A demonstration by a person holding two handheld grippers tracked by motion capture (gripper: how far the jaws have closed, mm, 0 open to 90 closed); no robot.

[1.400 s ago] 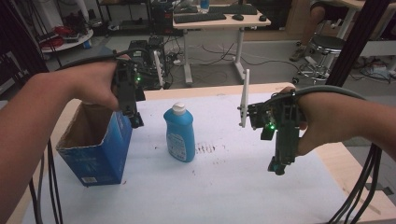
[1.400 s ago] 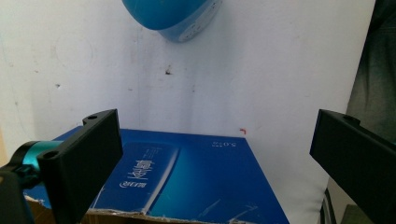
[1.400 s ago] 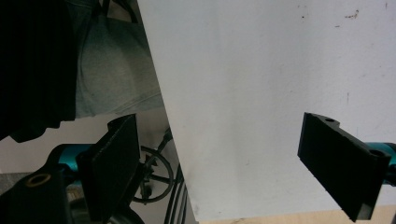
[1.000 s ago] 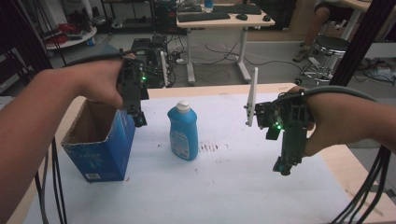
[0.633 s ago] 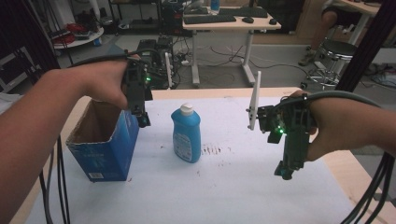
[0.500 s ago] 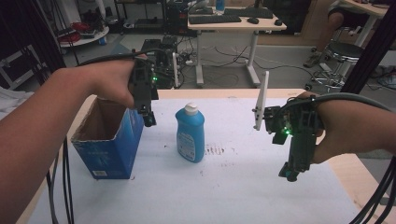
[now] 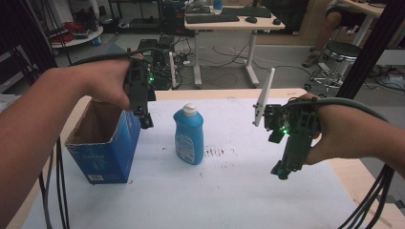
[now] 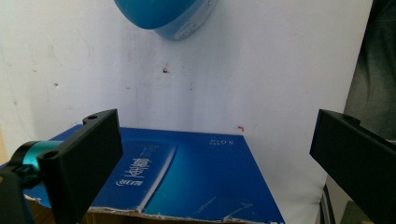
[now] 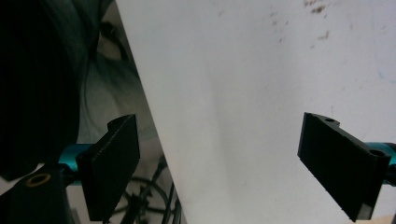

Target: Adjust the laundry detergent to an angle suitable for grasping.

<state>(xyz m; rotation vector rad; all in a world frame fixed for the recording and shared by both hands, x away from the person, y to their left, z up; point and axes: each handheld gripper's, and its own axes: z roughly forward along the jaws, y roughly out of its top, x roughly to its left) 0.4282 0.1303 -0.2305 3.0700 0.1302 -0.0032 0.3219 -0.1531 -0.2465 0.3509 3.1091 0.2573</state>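
left gripper (image 7: 144,119): jaws spread wide, nothing between them; you hold it over the right rim of the blue carton (image 7: 102,145), near its top corner.
right gripper (image 7: 282,170): jaws spread wide too, nothing held; pointed down at bare tabletop (image 7: 248,191), well apart from everything.
bottle (image 7: 188,133): blue dish-soap bottle, white cap, upright, standing between your two grippers, just beside the carton but apart from it.
carton: open top, torn cardboard edge seen in the left gripper view (image 8: 187,186); looks empty and light, my guess.
risk 1: if you drop the left jaws straight down, one likely lands inside the carton and one outside; you could drag or tip the carton.
risk 2: swing the left gripper toward the bottle and a jaw may clip the cap; tall narrow body, likely topples toward the carton.
risk 3: right gripper approaching low from the side could shove the bottle rather than straddle it.
risk 4: trailing cables (image 7: 377,200) near the tabletop edge could snag your reach.
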